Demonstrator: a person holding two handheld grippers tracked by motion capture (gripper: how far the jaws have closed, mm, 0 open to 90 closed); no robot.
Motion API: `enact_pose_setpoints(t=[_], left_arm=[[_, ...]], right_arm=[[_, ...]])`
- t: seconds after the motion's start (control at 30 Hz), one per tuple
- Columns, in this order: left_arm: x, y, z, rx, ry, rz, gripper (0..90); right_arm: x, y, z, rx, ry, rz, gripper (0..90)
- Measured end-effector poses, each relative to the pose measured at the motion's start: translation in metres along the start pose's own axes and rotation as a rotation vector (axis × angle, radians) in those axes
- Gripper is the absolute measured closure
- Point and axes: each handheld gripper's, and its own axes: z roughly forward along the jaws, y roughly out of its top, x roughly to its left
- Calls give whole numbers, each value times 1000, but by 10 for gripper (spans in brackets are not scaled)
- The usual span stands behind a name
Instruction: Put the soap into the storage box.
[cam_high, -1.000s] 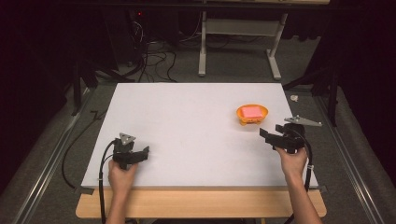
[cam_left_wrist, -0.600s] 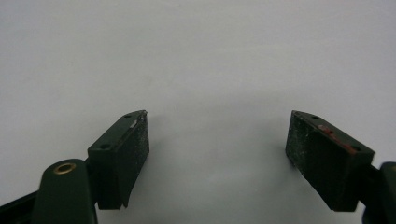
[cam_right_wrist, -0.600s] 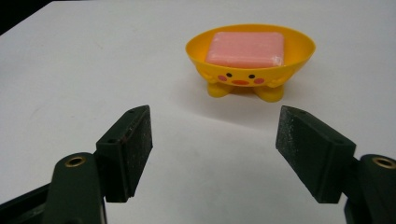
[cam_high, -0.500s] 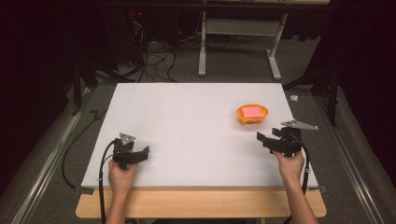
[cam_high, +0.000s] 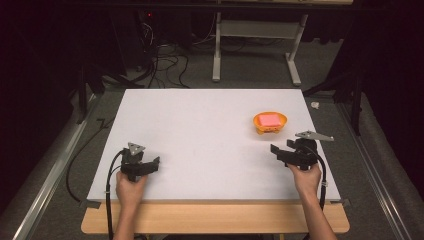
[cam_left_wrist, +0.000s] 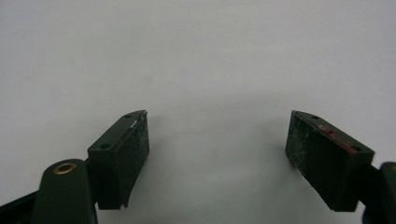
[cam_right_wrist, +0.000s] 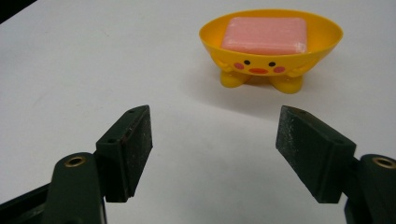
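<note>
Orange dish (cam_high: 270, 122) nr table (cam_high: 200, 130) rt edge; centre bare.

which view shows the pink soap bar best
The right gripper view: the pink soap bar lies close and sharp inside the yellow duck-faced dish. The high view shows it small, a pink patch.

Overhead light is falling evenly on the white table (cam_high: 200, 130), while the far room is sitting in near darkness. The high view is looking soft and slightly grainy. In the right gripper view the yellow dish (cam_right_wrist: 270, 44) is casting a faint shadow toward the near side, and the near jaws are blurring slightly.
</note>
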Motion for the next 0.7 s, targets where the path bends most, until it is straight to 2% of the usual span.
enact_pose_setpoints(t=[0.7], left_arm=[[0,0,0,0,1,1,217]], right_arm=[[11,-7,18,32,28,-31,276]])
